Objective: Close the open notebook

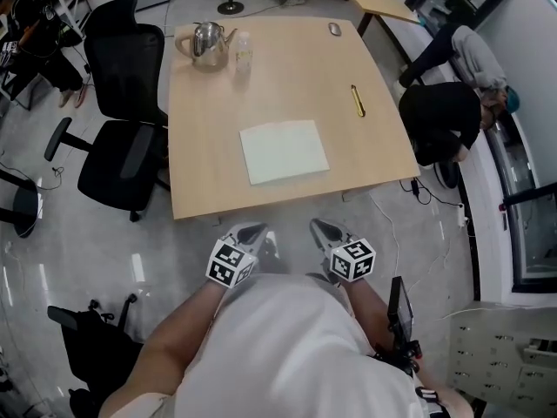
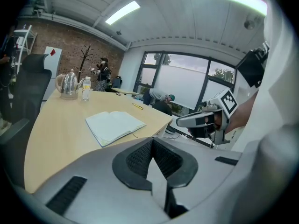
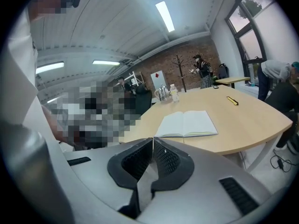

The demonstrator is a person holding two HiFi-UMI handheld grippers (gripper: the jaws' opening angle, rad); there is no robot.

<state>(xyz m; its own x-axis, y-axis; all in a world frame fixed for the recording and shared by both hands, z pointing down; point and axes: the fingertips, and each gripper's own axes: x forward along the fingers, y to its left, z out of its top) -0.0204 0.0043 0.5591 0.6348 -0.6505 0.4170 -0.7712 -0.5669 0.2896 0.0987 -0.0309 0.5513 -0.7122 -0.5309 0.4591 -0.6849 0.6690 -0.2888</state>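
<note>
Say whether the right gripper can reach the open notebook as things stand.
Probably yes. The right gripper, shut and empty, is held off the table's near edge, and the notebook lies open close to that edge with only bare tabletop between. The pen lies well aside.

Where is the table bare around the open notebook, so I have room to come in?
Bare table lies right of the notebook, out to the pen and the right edge; left of it, nearer than the kettle; and behind it, mid-table. Crowded at the far left corner: kettle and bottle stand close together. The near-edge strip is narrow.
</note>
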